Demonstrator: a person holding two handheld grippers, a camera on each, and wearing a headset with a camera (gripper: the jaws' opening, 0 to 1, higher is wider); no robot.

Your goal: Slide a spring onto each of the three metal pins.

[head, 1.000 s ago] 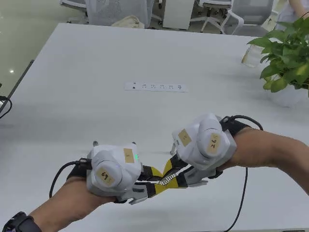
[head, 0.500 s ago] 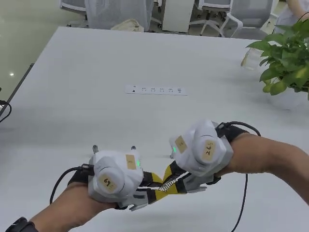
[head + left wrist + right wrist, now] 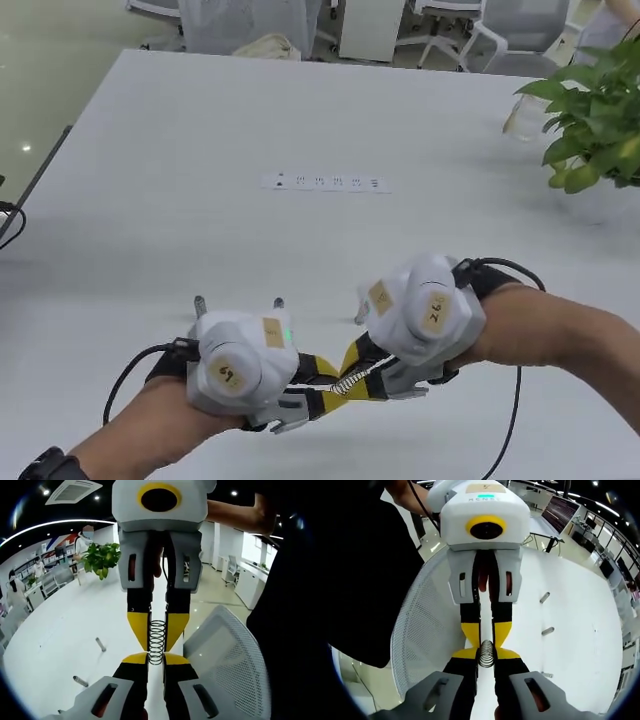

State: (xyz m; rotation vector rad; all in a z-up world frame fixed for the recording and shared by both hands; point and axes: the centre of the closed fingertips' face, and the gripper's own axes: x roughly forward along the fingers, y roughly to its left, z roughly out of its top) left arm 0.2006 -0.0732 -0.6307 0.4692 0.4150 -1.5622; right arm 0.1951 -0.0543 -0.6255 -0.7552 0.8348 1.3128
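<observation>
Worktop (image 3: 180, 150): plain white, shading to pale grey.
Left hand-held gripper (image 3: 156, 659): white shell, black jaws with yellow tips, tan labels with dark handwriting, small green light.
Right hand-held gripper (image 3: 486, 655): same white, black and yellow; tan handwritten labels.
Spring (image 3: 157, 641): shiny silver coil.
Pins (image 3: 545, 597): dull silver-grey.
Power strip (image 3: 322, 183): white, dotted with dark sockets.
Plant (image 3: 595, 110): bright green leaves.
Pot (image 3: 600, 200): white.
Cable (image 3: 515, 420): black.
Chair (image 3: 420, 630): white mesh.

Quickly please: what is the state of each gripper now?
Left gripper: closed, apparently holding a thin metal pin.
Right gripper: closed, holding the spring.
</observation>
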